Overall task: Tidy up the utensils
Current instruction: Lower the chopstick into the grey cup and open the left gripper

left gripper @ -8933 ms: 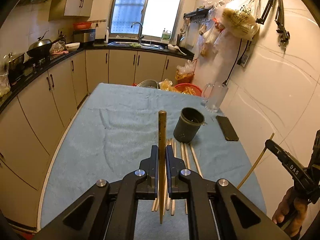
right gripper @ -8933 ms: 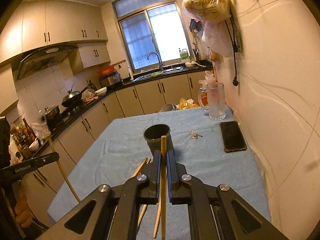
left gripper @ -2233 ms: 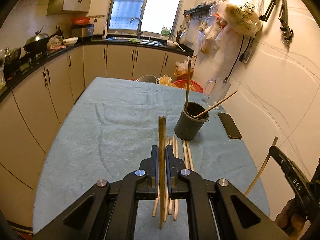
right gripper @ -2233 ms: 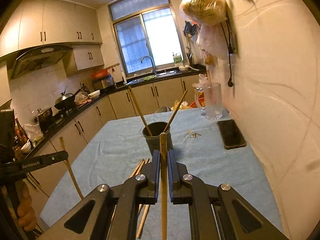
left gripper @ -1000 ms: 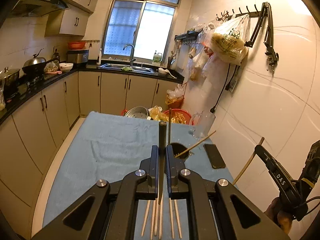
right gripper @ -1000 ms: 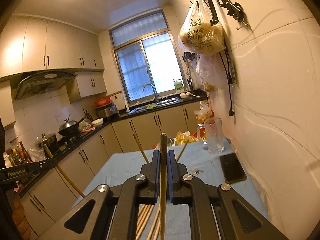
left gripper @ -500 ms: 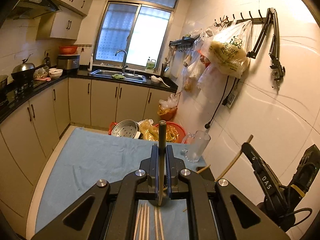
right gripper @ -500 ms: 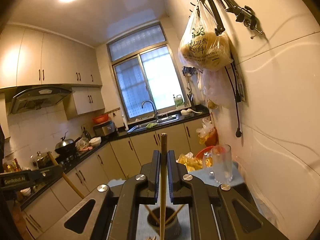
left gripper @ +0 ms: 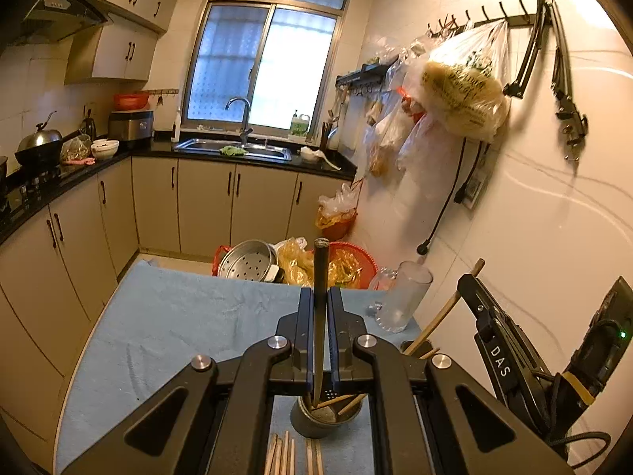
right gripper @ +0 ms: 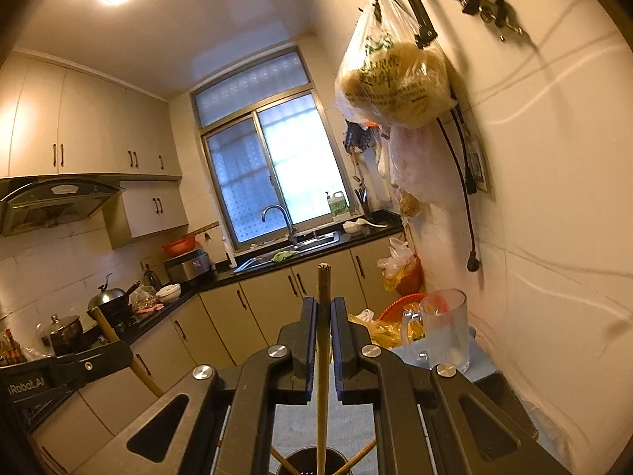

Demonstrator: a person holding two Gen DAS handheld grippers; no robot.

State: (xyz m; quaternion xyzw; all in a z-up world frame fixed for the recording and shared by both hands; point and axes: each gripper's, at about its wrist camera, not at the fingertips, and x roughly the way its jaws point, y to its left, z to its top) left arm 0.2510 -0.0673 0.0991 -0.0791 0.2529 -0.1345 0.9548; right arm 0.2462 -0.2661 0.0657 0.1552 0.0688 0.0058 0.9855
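Observation:
My left gripper [left gripper: 320,297] is shut on a wooden chopstick [left gripper: 319,316] held upright, its lower tip inside the dark round holder [left gripper: 312,425] on the blue cloth. Two chopsticks lean in the holder. My right gripper [right gripper: 323,308] is shut on another chopstick [right gripper: 322,376], also upright, its lower end over the holder's mouth [right gripper: 308,461]. Several loose chopsticks [left gripper: 285,453] lie on the cloth in front of the holder. The right gripper also shows in the left wrist view [left gripper: 480,301], the left one in the right wrist view [right gripper: 99,356].
A glass mug [left gripper: 403,301] stands at the table's far right by the tiled wall. A black phone [right gripper: 504,399] lies near it. The blue-covered table [left gripper: 178,316] ends towards cabinets; a steamer pot [left gripper: 247,257] and red basket [left gripper: 348,261] sit beyond it.
Both grippers have tilted up and moved over the holder. Each chopstick now points down into the holder, which has slid to the bottom of both views.

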